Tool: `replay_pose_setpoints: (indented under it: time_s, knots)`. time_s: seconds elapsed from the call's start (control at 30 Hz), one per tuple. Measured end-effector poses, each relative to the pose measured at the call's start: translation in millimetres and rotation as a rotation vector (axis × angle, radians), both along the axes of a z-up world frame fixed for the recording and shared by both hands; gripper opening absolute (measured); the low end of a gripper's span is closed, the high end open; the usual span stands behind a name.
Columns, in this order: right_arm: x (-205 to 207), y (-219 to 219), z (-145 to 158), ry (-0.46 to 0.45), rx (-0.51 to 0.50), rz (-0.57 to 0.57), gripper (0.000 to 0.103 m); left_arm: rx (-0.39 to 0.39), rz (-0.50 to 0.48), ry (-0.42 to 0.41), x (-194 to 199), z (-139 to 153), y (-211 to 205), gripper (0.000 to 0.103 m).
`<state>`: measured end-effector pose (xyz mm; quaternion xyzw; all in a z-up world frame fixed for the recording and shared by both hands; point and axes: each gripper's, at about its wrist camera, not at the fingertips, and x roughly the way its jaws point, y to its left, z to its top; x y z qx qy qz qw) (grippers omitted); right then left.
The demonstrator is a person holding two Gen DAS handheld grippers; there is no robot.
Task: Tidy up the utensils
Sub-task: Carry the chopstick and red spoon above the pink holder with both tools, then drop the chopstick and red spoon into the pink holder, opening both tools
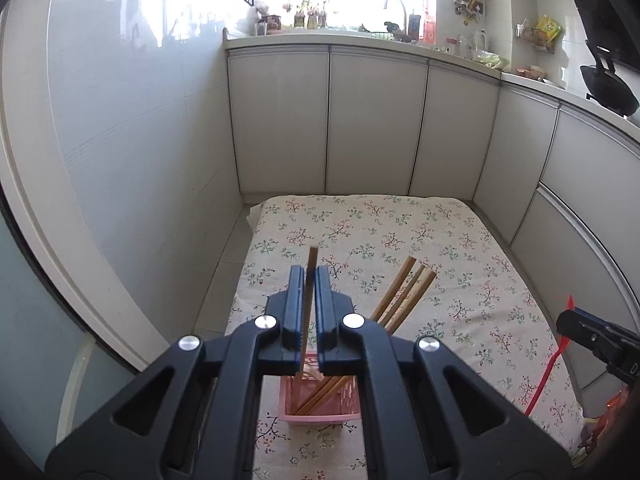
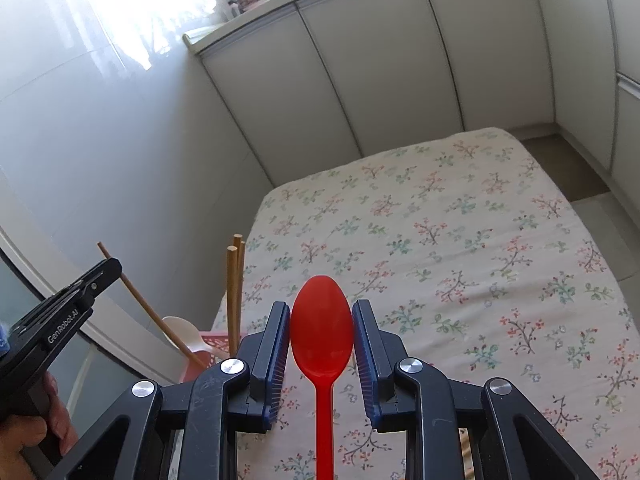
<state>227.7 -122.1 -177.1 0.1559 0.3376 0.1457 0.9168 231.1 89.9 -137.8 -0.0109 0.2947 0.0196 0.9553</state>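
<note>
Nearest my left camera, my left gripper is clamped narrow on a single brown wooden chopstick, held steeply, its lower end dipping into the pink slotted plastic utensil basket that stands at the near left edge of the table. My right gripper pinches the bowl of a red plastic spoon between its ribbed pads, handle trailing back toward me, over the table to the right of the basket.

The risks, as I judge them: the chopstick could catch on the three wooden chopsticks already leaning right out of the basket, or push the light basket off the near edge if I press down at this angle. Gripped on its curved bowl, the spoon could twist or slip out.

Around them, the large table under a floral cloth lies bare toward the far end. Grey cabinet doors close in behind and on the right. A pale spoon already sits in the basket, narrowing the room left.
</note>
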Motion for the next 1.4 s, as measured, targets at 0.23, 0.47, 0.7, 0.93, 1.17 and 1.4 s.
replay_pose_setpoints:
  time_s: [0.23, 0.47, 0.7, 0.93, 1.17, 1.4]
  knots:
    - [-3, 4, 4, -0.026, 0.011, 0.002, 0.029, -0.14, -0.032, -0.012, -11, 15, 11, 0.054]
    - [-2, 20, 17, -0.092, 0.056, -0.011, 0.029, -0.144, 0.034, -0.006, -27, 21, 34, 0.063]
    - [9, 58, 40, -0.221, 0.091, -0.038, 0.029, -0.128, 0.152, 0.119, -23, 2, 65, 0.074]
    - [23, 109, 35, -0.368, 0.04, -0.065, 0.029, -0.119, 0.164, 0.221, -20, -16, 77, 0.075]
    - [30, 138, 9, -0.415, -0.033, -0.097, 0.029, -0.104, 0.151, 0.245, -21, -18, 80, 0.075]
    - [29, 145, -15, -0.399, -0.055, -0.102, 0.03, -0.097, 0.13, 0.246, -19, -17, 75, 0.075]
